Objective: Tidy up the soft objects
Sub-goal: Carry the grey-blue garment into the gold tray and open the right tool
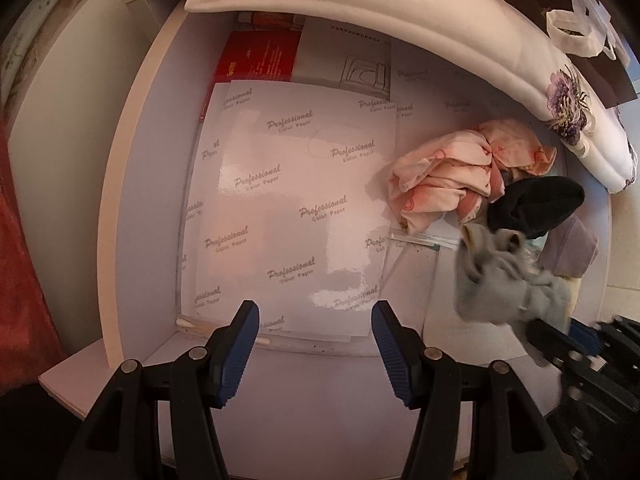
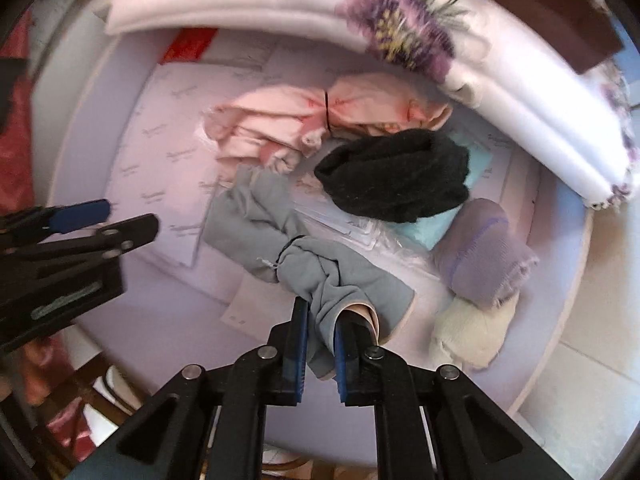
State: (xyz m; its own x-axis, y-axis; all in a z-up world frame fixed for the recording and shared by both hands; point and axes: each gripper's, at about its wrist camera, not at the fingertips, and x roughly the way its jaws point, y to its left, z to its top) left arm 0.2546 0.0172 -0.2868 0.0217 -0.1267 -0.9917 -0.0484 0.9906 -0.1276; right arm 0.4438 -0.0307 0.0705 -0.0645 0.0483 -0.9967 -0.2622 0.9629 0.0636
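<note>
paper sheets (image 1: 292, 208) marked "professional color paper" fill the left of the white worktop (image 1: 304, 392), glossy and loose, with a red booklet (image 1: 256, 56) tucked behind. left tongs (image 1: 314, 354) hang over them released, jaws wide apart, nothing between

moving right, pink bundle (image 2: 280, 128) tied round the middle sits up near the floral cushion (image 2: 400, 28), then black knit piece (image 2: 396, 172) just beside it, lying partly on something light blue (image 2: 424, 228). grey bundle (image 2: 276, 236) is the one in play: right tongs (image 2: 320, 336) are clenched on one tail of it, the rest trailing out over the worktop toward the paper. further right a lilac roll (image 2: 484, 252) and a cream bundle (image 2: 472, 332) touch each other close to the worktop edge

what could go sideways imo: the grip is only on a loose tail, so a quick lift might let the grey bundle slip out or stretch. it also lies across a clear plastic sleeve (image 2: 348, 224), so dragging could pull that and the paper along. and the cream bundle is near enough the edge that a bump might knock it onto the floor
</note>
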